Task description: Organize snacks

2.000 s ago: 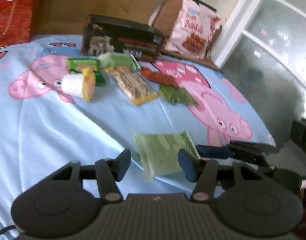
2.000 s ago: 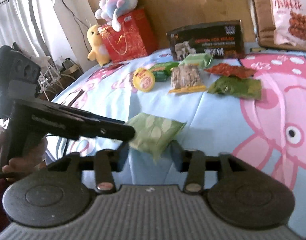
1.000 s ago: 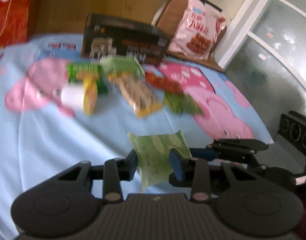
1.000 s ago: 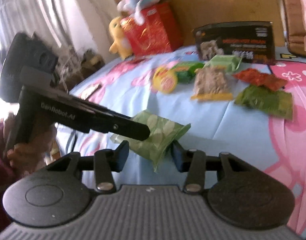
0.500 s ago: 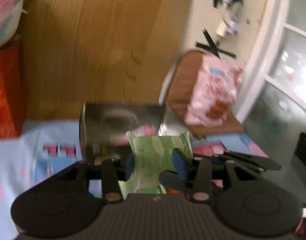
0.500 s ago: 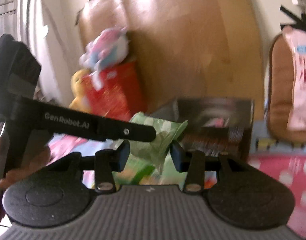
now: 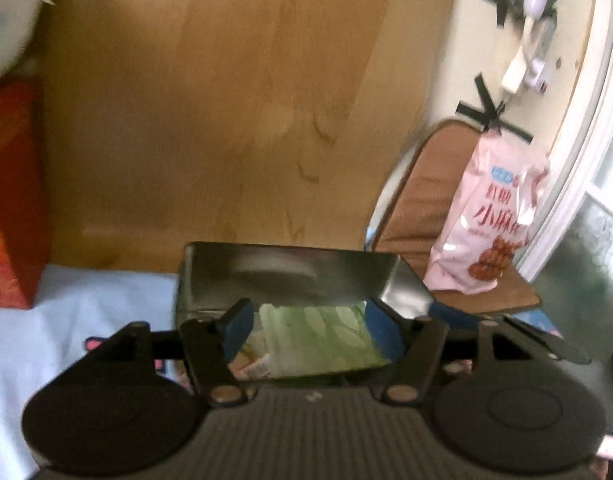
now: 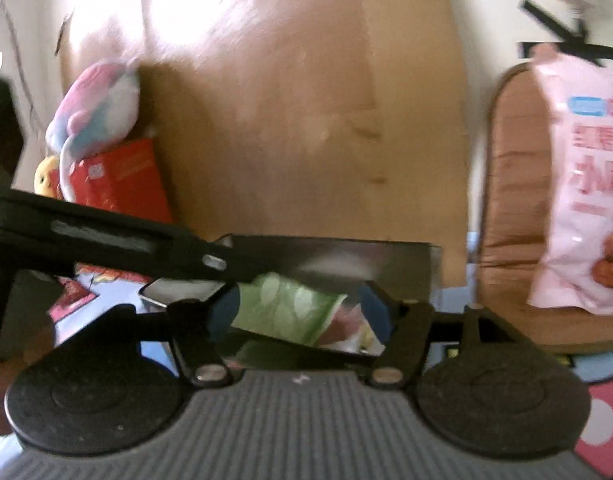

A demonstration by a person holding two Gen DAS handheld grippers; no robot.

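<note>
From left to right, a red box (image 7: pixel 10 200) sits on the bed, then both the left gripper (image 7: pixel 306 328) and right gripper (image 8: pixel 300 314) spread wide over the green snack packet (image 7: pixel 318 334) lying inside the black box (image 7: pixel 282 270), then a pink bag (image 7: pixel 490 232).

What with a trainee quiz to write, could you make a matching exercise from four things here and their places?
Things:
1. green snack packet
2. pink snack bag
3. plush toy
4. black box

Places:
A. on the brown chair
B. on top of the red gift bag
C. in front of the wooden headboard
D. in the black box's opening

Pairs: 1-D, 2-A, 3-B, 4-C
</note>
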